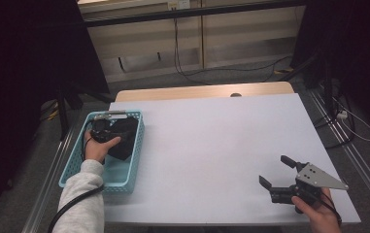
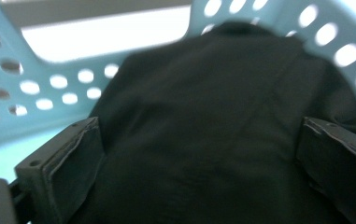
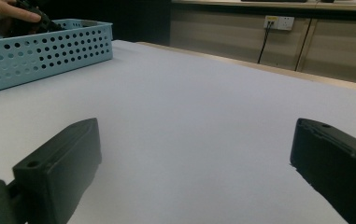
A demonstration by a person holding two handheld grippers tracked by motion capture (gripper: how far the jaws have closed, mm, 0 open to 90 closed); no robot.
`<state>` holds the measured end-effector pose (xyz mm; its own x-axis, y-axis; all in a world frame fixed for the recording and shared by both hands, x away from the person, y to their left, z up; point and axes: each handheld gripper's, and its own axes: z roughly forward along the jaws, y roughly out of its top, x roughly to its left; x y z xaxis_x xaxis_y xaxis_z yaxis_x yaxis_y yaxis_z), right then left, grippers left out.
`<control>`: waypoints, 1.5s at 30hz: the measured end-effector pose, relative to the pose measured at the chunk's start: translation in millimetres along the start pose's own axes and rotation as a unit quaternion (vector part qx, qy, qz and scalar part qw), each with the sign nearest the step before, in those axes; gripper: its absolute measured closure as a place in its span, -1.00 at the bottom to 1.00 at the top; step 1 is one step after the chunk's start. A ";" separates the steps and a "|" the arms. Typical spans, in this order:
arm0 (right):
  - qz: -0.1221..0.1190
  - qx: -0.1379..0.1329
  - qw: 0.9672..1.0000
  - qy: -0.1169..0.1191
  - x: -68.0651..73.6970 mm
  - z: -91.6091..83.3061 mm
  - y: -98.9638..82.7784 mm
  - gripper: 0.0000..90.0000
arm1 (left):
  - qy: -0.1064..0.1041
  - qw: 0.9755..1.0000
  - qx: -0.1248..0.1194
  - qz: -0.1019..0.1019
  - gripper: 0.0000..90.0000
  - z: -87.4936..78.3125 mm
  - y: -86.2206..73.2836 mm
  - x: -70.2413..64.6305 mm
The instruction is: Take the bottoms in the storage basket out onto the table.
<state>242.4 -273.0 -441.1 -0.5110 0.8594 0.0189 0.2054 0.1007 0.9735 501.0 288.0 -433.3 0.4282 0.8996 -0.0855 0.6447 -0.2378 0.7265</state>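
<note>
My left tool (image 1: 106, 132) is down inside the blue basket (image 1: 135, 160). My left hand (image 1: 96, 147) holds it there, and my grey sleeve (image 1: 81, 199) comes up over the near edge of the basket. A black cloth (image 1: 125, 137) lies in the far half of the basket, right up against its far wall. In the left gripper view the cloth (image 2: 222, 130) sits between my two jaws. The jaws are wide apart, one on each side of it. The cloth looks close to them, but I cannot tell if they press on it. Behind the cloth I see the basket wall (image 2: 49, 88) with its round holes.

The basket sits on the white surface (image 1: 211, 145), at its left edge.

My right tool (image 1: 276, 171) is well away from the basket, on the other side of the surface, near the front corner. My right hand (image 1: 318, 213) holds it just above the surface. Its jaws are wide apart too, with nothing between them. In the right gripper view I see bare white surface (image 3: 189, 130) between the jaws. The basket (image 3: 40, 51) is far off from there, with my left hand (image 3: 5, 11) above it.
</note>
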 end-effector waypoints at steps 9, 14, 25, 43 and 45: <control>-0.002 0.001 1.000 0.001 0.7 -0.4 -0.2 -0.97 | -0.010 0.999 0.026 -0.033 -0.99 13.2 -7.6 5.7; -0.004 0.002 1.000 0.003 1.5 -0.2 0.0 -0.97 | -0.007 0.999 0.029 -0.036 -1.00 20.3 -9.0 1.5; -0.010 0.005 1.000 0.009 2.7 0.0 0.4 -0.97 | -0.009 0.998 0.030 -0.057 -0.74 17.3 -9.4 -2.9; -0.009 0.005 1.000 0.009 1.9 0.5 0.7 -0.97 | -0.053 0.993 0.061 -0.084 0.21 10.2 -4.5 -5.8; -0.009 0.005 1.000 0.009 1.9 0.4 0.7 -0.97 | -0.053 0.993 0.065 -0.087 0.24 9.6 -3.6 -6.6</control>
<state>241.9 -271.1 -440.4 -0.5294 0.8483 0.0062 0.2055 0.1211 0.9711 501.9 279.3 -441.9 0.3627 0.8892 -0.2788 0.7880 -0.1329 0.6012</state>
